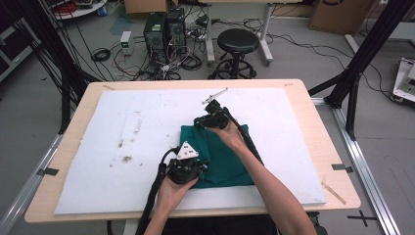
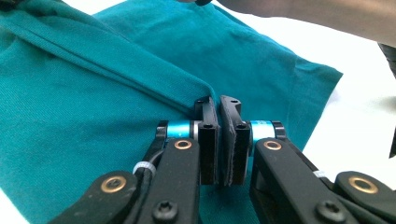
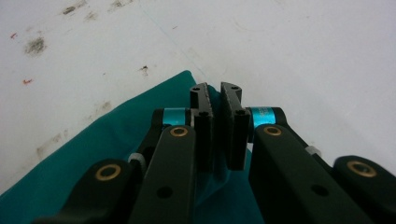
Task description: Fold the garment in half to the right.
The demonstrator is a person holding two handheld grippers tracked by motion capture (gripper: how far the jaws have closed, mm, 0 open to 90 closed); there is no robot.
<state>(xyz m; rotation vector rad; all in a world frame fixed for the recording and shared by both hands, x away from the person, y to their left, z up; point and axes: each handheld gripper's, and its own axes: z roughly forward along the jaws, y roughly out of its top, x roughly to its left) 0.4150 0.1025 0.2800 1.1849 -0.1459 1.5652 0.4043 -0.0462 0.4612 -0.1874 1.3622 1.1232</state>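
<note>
A teal cloth [image 1: 226, 152] lies folded on the white mat [image 1: 147, 117], right of centre. My left gripper [image 1: 203, 168] is at the cloth's near left edge; in the left gripper view its jaws [image 2: 218, 100] are shut on a folded edge of the teal cloth [image 2: 93, 93]. My right gripper [image 1: 199, 122] is at the cloth's far left corner. In the right gripper view that gripper [image 3: 215, 88] is shut on the corner of the teal cloth [image 3: 116, 140], which shows between the pads. A person's forearm [image 2: 317, 16] crosses over the cloth.
The mat covers most of the wooden table [image 1: 320, 132] and carries dark stains [image 1: 126, 159] at its left. A thin metal strip [image 1: 215, 94] lies just beyond the right gripper. A black stool [image 1: 238, 41] and computer towers [image 1: 164, 29] stand on the floor behind the table.
</note>
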